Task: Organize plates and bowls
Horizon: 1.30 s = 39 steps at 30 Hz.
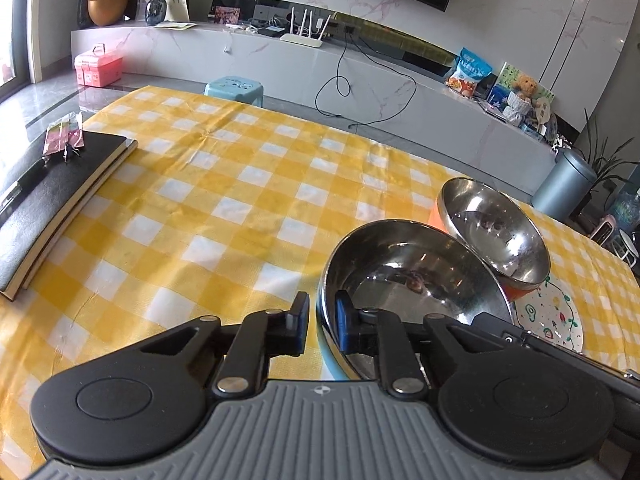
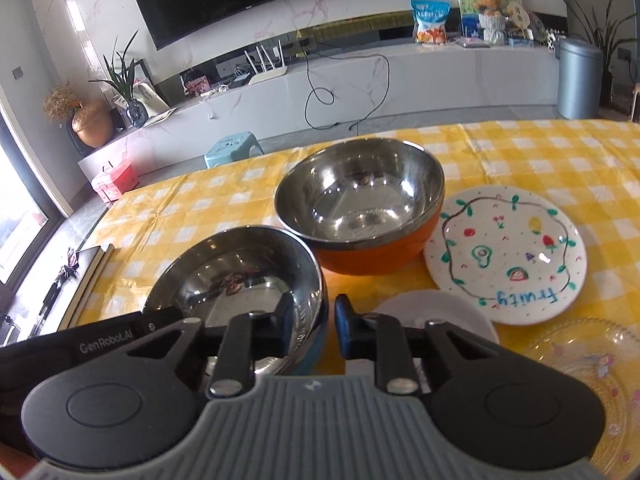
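On checked cloth, both tongs straddle, unclamped, shiny round steel bowl rim

Colours and patterns on the table

A yellow-and-white checked tablecloth is seen under 2 steel-lined bowls: 1 orange-walled bowl and 1 blue-walled bowl. A white plate is painted with a green vine border, small fruits and blue lettering; a plain white plate and a clear glass plate with pink flowers are shown. A black notebook is seen.
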{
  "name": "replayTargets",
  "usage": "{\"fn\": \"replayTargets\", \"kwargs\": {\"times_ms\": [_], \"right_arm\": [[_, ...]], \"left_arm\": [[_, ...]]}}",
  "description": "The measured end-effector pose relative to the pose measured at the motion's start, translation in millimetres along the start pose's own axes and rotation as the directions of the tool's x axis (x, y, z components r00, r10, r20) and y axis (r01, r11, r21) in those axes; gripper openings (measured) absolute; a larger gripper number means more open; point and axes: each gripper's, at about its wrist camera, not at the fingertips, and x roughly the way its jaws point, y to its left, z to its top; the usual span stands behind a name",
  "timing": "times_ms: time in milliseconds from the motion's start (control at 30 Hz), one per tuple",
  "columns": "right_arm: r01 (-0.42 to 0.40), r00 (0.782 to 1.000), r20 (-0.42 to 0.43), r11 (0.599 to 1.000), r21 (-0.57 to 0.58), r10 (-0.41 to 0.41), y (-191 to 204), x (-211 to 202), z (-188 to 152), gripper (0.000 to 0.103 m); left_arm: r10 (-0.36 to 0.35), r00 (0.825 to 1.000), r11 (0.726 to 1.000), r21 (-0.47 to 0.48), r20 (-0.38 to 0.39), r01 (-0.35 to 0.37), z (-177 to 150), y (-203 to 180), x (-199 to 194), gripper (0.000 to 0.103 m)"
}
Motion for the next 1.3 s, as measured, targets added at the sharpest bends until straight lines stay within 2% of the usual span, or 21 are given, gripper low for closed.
{"fn": "replayTargets", "kwargs": {"times_ms": [233,467,667,900,1033,1300], "right_arm": [[0.004,1.0,0.0,0.999,0.037,-0.004,3,-6,0,0.01],[-0.055,0.998,0.009,0.998,0.044,0.054,20,-36,-7,0.009],[-0.116,0.993,-0.008,0.993,0.009,0.116,33,-72,-28,0.008],[-0.157,0.985,-0.069,0.987,-0.02,0.156,40,-104,-62,0.009],[-0.151,0.984,-0.094,0.988,-0.027,0.148,36,-116,-80,0.009],[-0.131,0.978,-0.158,0.99,0.05,0.138,17,-118,-97,0.008]], "left_arm": [[0.016,1.0,1.0,0.014,0.019,-0.016,2,-2,-11,0.009],[0.053,0.997,0.999,-0.004,0.056,-0.053,0,8,-58,0.008],[0.07,0.996,0.997,-0.038,0.06,-0.068,-19,25,-100,0.008],[0.081,0.996,0.994,-0.077,0.023,-0.079,-51,40,-127,0.008],[0.074,0.997,0.995,-0.071,-0.005,-0.074,-68,41,-131,0.007],[0.072,0.996,0.995,-0.066,-0.045,-0.075,-86,41,-130,0.006]]}}
